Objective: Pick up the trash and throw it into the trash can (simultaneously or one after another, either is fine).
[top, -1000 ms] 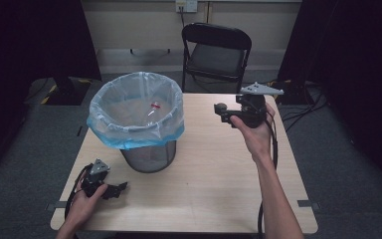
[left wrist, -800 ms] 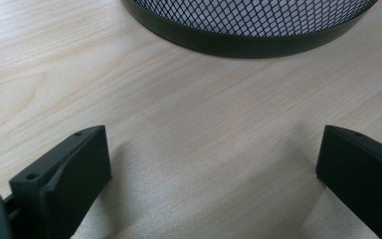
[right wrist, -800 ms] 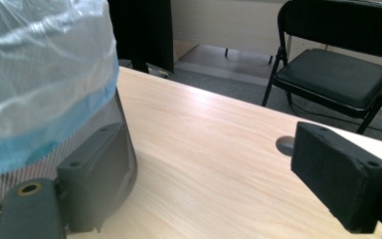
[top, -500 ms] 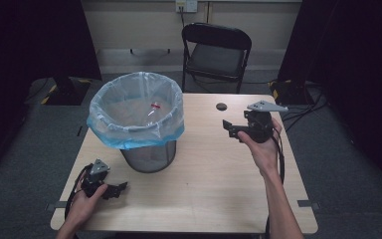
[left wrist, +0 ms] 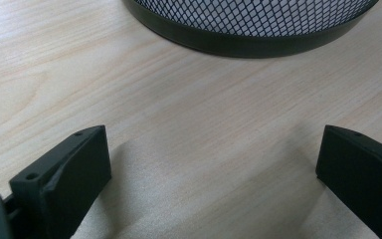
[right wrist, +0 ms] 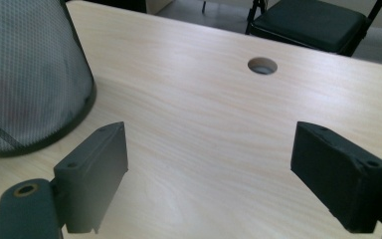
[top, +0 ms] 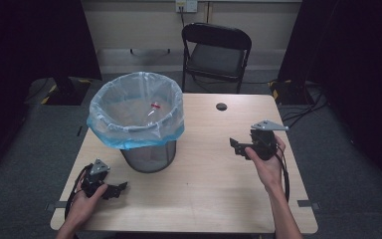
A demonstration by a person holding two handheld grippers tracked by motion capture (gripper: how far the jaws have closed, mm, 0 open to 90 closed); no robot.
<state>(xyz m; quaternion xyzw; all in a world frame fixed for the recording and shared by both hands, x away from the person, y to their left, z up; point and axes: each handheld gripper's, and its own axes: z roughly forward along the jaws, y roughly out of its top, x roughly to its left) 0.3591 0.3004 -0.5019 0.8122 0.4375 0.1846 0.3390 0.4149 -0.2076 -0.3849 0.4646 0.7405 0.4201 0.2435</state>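
We see the mesh bin (top: 147, 154), lined with a blue bag (top: 134, 133), standing on the table (top: 204, 199). Our left gripper (top: 117, 189) rests just before the bin, jaws wide apart and empty. Our right gripper (top: 236, 145) sits well right of the bin, likewise spread and empty. A cable hole (top: 222, 106) lies beyond, with a chair (top: 214, 55) behind the table.

Black wire-mesh wastebasket with blue-edged plastic liner (top: 137, 124) stands on the left half of the pale wooden table (top: 204, 199). Round cable hole (top: 222, 106) lies right of it, near the far edge. Black folding chair (top: 215, 52) behind the table.
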